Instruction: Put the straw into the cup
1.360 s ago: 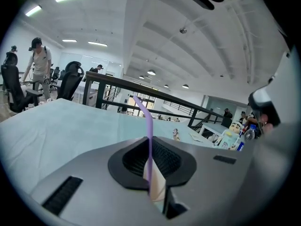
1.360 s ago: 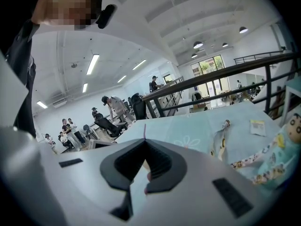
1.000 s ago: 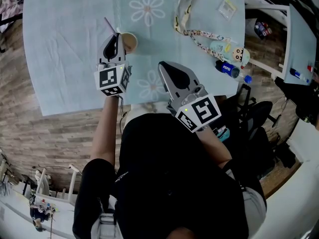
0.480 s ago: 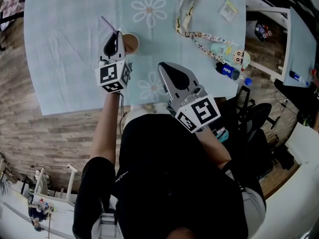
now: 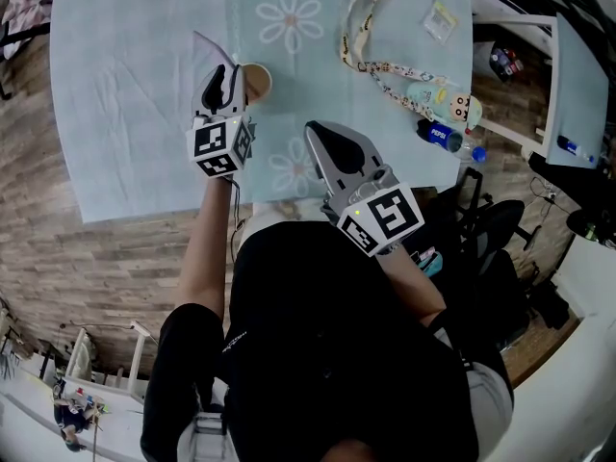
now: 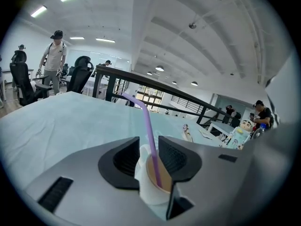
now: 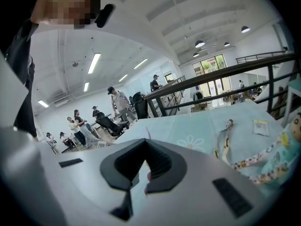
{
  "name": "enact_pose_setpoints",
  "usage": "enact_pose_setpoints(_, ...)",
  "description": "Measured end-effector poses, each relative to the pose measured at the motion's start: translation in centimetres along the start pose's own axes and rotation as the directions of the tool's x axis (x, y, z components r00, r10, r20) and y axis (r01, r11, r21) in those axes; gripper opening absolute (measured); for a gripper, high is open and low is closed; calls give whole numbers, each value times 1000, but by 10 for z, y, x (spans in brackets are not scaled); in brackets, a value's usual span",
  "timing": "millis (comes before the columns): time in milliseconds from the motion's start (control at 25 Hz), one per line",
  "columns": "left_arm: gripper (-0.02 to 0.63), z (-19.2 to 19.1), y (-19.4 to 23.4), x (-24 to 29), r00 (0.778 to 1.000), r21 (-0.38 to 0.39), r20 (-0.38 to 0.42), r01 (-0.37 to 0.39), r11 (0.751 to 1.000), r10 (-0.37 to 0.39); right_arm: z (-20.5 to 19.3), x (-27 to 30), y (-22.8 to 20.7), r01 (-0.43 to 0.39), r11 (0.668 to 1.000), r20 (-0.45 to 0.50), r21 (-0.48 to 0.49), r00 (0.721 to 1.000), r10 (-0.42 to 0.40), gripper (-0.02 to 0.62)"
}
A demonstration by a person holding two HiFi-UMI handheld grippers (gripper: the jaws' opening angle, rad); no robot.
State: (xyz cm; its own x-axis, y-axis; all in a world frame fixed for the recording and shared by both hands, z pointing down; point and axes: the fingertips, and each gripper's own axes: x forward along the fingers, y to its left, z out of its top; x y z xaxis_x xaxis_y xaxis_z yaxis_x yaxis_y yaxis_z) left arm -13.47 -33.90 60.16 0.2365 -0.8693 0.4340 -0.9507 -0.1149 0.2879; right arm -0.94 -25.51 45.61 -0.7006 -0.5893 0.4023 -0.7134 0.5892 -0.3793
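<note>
Head view: the left gripper (image 5: 230, 69) is at the paper cup (image 5: 257, 81), which stands on the pale blue flower-print tablecloth (image 5: 125, 114). The purple straw (image 5: 206, 45) slants out over the cloth to the cup's left. The right gripper (image 5: 314, 128) hangs well apart, over the near part of the table. Only this view shows both marker cubes and the objects on the right of the table together: a patterned lanyard (image 5: 390, 66), a small packet (image 5: 442, 19), a cartoon figurine (image 5: 445, 101) and, beside it, a Pepsi bottle (image 5: 441, 135).

Left gripper view: this supplies what the head view cannot. The straw stands inside the cup and leans on its rim, with its bent top pointing away to the left. The jaws are opening. The cup sits between them, the straw is clear of both pads, and nothing is gripped.

Right gripper view: the jaw tips meet, with only a narrow slit behind them through which the cloth shows. Nothing is held. Beyond the jaws lie the lanyard and packet. The figurine is cut off at the right edge.

Limits: in the head view the left gripper covers part of the cup. The straw's lower end is hidden inside the cup in every view. The person's torso hides the near table edge.
</note>
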Motion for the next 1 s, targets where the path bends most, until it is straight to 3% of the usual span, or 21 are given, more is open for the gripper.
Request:
enact_pose_setpoints(320, 141, 1, 1, -43, 1000, 4, 25, 10, 1000, -10, 2, -2, 27, -30, 999, 23, -31, 999, 30, 8)
enact_pose_setpoints(520, 31, 18, -5, -91, 996, 24, 89, 26, 999, -28, 2, -8, 58, -58, 997, 40, -60, 997, 60, 8)
enact_pose_setpoints(1000, 14, 52, -33, -204, 967, 10, 219, 134, 991, -133, -13, -27, 133, -99, 987, 80, -123, 991, 110, 8)
